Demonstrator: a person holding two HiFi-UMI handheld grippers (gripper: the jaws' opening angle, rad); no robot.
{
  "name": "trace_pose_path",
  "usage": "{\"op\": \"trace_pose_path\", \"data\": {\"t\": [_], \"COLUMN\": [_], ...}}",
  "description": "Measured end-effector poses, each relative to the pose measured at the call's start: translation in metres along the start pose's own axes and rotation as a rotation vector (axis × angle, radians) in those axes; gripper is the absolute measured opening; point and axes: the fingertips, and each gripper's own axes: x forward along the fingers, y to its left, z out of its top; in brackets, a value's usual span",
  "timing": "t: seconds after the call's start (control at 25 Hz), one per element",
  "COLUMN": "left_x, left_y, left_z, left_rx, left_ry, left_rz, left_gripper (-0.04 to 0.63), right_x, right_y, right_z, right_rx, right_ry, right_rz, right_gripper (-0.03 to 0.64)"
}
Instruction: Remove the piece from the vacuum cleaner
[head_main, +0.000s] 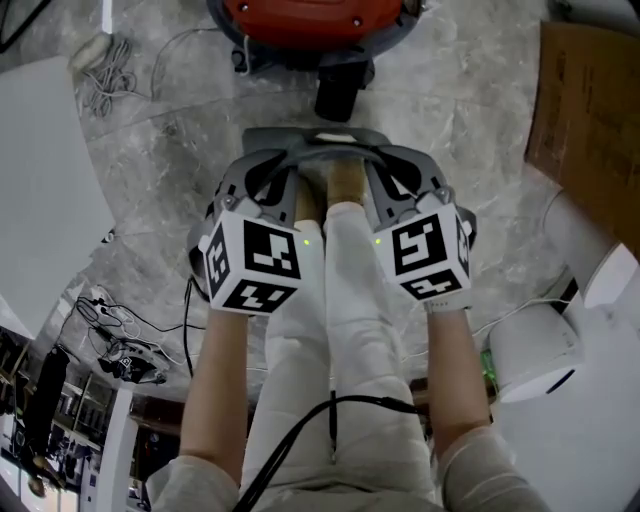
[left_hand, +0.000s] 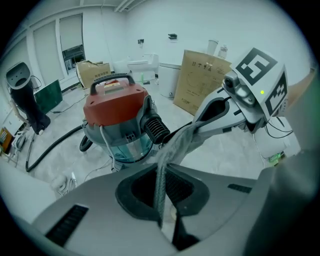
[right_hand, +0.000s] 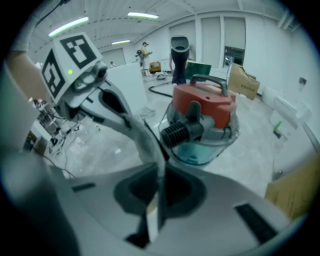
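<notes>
Vacuum cleaner (left_hand: 117, 107) faces left gripper (left_hand: 161, 190), right gripper (right_hand: 159, 195), closed, seemingly empty

Right tool (right_hand: 160, 172) (jaws together, nothing between) near red-lidded vacuum cleaner (right_hand: 205, 107)

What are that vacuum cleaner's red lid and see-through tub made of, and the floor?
Lid: probably moulded plastic, smooth with a soft sheen. Tub: likely blue-tinted clear plastic; its inside shows through. Floor: looks like polished stone or stone-look tile, grey with pale veins and joint lines.
</notes>
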Motion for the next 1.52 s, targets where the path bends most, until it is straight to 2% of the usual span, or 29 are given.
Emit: {"op": "trace_pose_path", "data": {"t": [0.2,0.52,0.68,0.92,1.08,1.24,1.52], "left_x": [-0.023,-0.083,-0.117,-0.161,-0.184,-0.205,-0.24], "left_y": [-0.01,-0.023,-0.027,-0.033,-0.036,-0.041,-0.047], "left_z": [-0.001,0.022,0.04,0.061,0.068,0.067,0.068], "left_rx": [-0.005,0.025,0.074,0.119,0.08,0.028,-0.022], "left_ry": [0.0,-0.016,-0.038,-0.076,-0.106,-0.12,-0.145], "left_rz": [-0.02,-0.001,-0.003,-0.048,-0.082,-0.126,-0.182], "left_gripper": [0.032,0.032,0.032,0.032,0.032,0.032,0.032], "right_x": [-0.028,-0.084,-0.117,-0.16,-0.181,-0.197,-0.224], "right_y": [0.017,0.037,0.041,0.043,0.048,0.058,0.075], "right_z": [0.005,0.025,0.045,0.076,0.09,0.1,0.116], "right_rx": [-0.034,-0.009,-0.005,0.046,0.026,0.051,0.052], "right_ry": [-0.017,-0.061,-0.09,-0.158,-0.184,-0.216,-0.215], "right_rz": [0.034,0.097,0.121,0.196,0.2,0.219,0.247], "right_gripper": [0.028,0.028,0.028,0.028,0.028,0.028,0.028]}}
